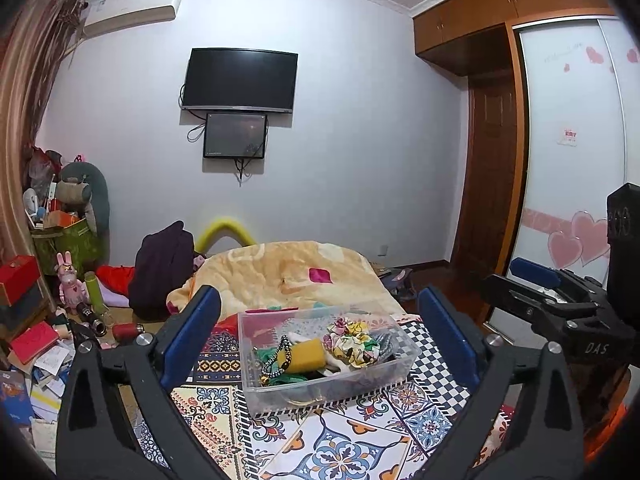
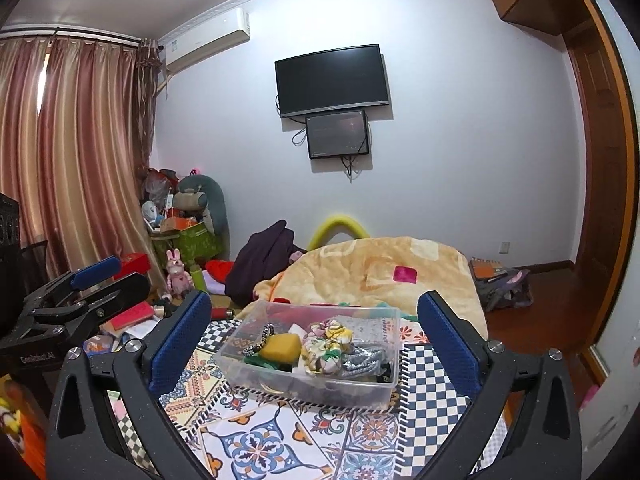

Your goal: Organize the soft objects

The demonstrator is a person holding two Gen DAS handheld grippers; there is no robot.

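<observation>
Left wrist view shows a clear plastic box (image 1: 320, 392) full of soft things, sitting on a bright patterned tile cloth (image 1: 340, 440).

Both tools are wide open and hold nothing. The left gripper (image 1: 320, 328) has its blue pads on each side of the box, not touching it. The right gripper (image 2: 314, 330) does the same in its own view. Inside the box lie a yellow sponge block (image 2: 282, 346), a flowery cloth hair tie (image 2: 324, 344), and a shiny silver hair tie (image 2: 362, 362). Behind the box is a fluffy yellow blanket (image 1: 280, 272). A black flat television (image 2: 332, 80) hangs on the wall.
</observation>
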